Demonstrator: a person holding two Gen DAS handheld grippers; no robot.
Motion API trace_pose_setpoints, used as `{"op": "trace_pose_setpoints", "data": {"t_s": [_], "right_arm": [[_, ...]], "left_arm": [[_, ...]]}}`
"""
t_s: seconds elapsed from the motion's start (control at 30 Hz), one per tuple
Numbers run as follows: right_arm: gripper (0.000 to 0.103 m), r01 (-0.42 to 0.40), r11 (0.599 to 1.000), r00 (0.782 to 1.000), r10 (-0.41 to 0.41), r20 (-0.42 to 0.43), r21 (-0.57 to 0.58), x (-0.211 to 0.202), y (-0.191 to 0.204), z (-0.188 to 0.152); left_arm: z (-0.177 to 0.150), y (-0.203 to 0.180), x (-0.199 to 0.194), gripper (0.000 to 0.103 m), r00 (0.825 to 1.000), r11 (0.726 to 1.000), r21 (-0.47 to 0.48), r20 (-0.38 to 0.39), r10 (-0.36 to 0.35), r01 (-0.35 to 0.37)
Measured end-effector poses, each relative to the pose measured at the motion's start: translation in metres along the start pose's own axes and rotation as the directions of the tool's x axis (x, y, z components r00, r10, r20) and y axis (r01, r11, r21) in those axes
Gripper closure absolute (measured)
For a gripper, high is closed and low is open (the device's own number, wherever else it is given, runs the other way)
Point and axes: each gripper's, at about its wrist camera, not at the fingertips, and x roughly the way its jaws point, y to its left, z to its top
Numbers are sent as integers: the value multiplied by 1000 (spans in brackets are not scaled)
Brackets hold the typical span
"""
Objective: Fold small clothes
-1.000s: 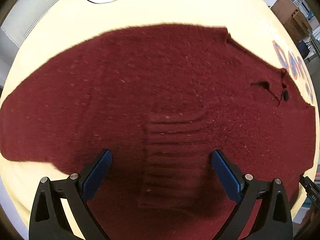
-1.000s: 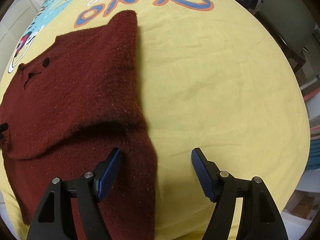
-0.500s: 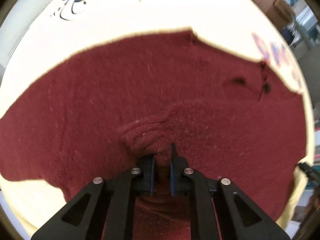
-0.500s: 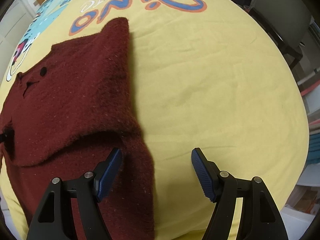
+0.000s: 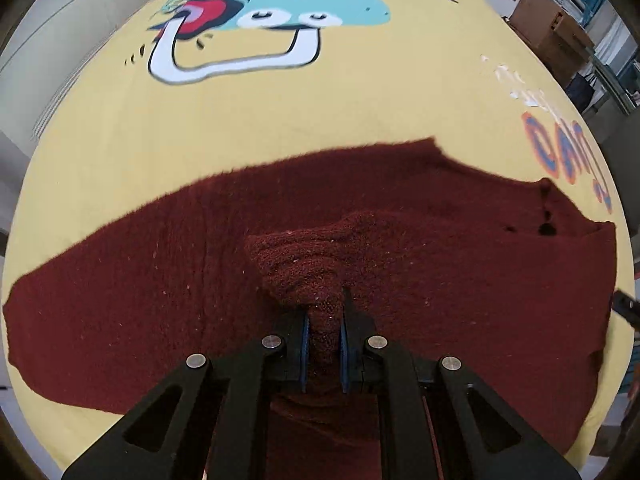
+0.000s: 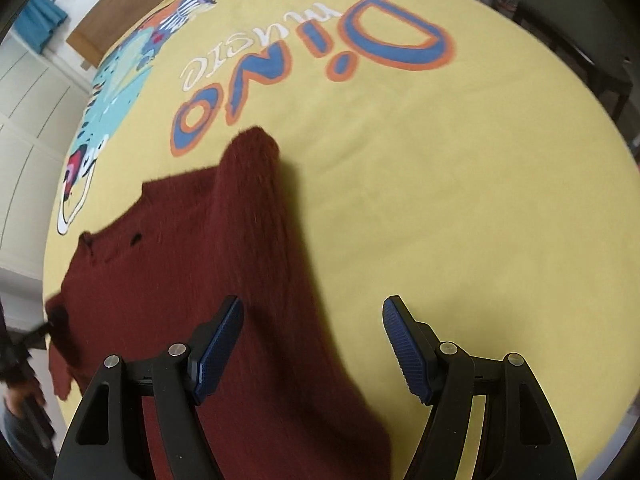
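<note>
the left gripper (image 5: 324, 334) is reaching low and forward over the dark red fuzzy knit sweater (image 5: 168, 280), its black frame filling the bottom of the left wrist view. its blue-padded fingers are pressing together on a bunched ribbed fold of the sweater, which is rising in a small peak just ahead of the tips. the part of the fold between the pads is mostly hidden by the fingers.

the sweater is lying spread on the yellow printed cloth (image 5: 280, 120), below the cartoon dinosaur print (image 5: 276, 20) and beside the blue and orange lettering (image 6: 320, 64). in the right wrist view the sweater (image 6: 180, 248) is sitting left of the lettering's lower end, with one sleeve or side folded into a long ridge pointing toward the letters.

the right gripper (image 6: 312, 344) is hovering above the cloth with its fingers spread wide and nothing between them; its left finger (image 6: 218, 344) is sitting over the sweater's edge, its right one over bare yellow cloth. whether the left one is touching the knit is hard to tell.

the sweater's near edge is cut off by both gripper frames, and motion blur is softening its outline in the right wrist view.
</note>
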Motion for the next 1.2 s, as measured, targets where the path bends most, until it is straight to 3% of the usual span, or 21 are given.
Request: {"op": "trace_pose_setpoints", "data": {"t_s": [0.1, 0.17, 0.2, 0.47, 0.67, 0.8, 0.87, 0.93, 1.0, 1.07, 1.13, 1.2], "right_arm": [[33, -24, 1000, 1000, 24, -14, 8, 16, 10, 10], [58, -47, 999, 999, 47, -28, 5, 24, 12, 13], [76, -55, 998, 998, 55, -41, -3, 28, 14, 14], [86, 72, 997, 991, -68, 113, -31, 10, 20, 3], [86, 137, 989, 989, -134, 65, -56, 33, 20, -2], [83, 154, 985, 987, -149, 60, -82, 34, 27, 0], [75, 127, 989, 990, -122, 72, -76, 30, 27, 0], [66, 114, 991, 990, -107, 88, -70, 23, 27, 0], [47, 136, 987, 986, -127, 105, -84, 16, 30, -1], [40, 152, 980, 979, -133, 152, -125, 1, 41, -4], [26, 147, 975, 975, -114, 193, -164, -15, 55, -7], [22, 134, 969, 968, -83, 238, -207, -30, 74, -11]], "left_arm": [[-1, 12, -3, 94, 1000, 1000, -23, -8, -8, 8], [1, 13, -2, 94, 1000, 1000, -23, -6, -8, 8], [3, 11, 0, 94, 1000, 1000, -19, -4, -5, 5], [0, -1, 1, 93, 1000, 999, 45, 14, 24, -25], [-16, -3, 12, 92, 998, 997, 53, 25, 55, -56], [-20, -6, 7, 83, 997, 995, 68, 55, 62, -66], [-19, -2, 7, 70, 996, 996, 42, 46, 78, -80], [-18, 4, 2, 64, 996, 997, 7, 39, 77, -77], [-14, 6, -8, 48, 994, 995, -5, 51, 99, -99], [-12, 5, -23, 16, 992, 995, -8, 85, 98, -98], [-12, 4, -39, 5, 988, 997, -7, 135, 76, -76], [-14, -7, -57, 1, 982, 998, 21, 177, 60, -64]]}}
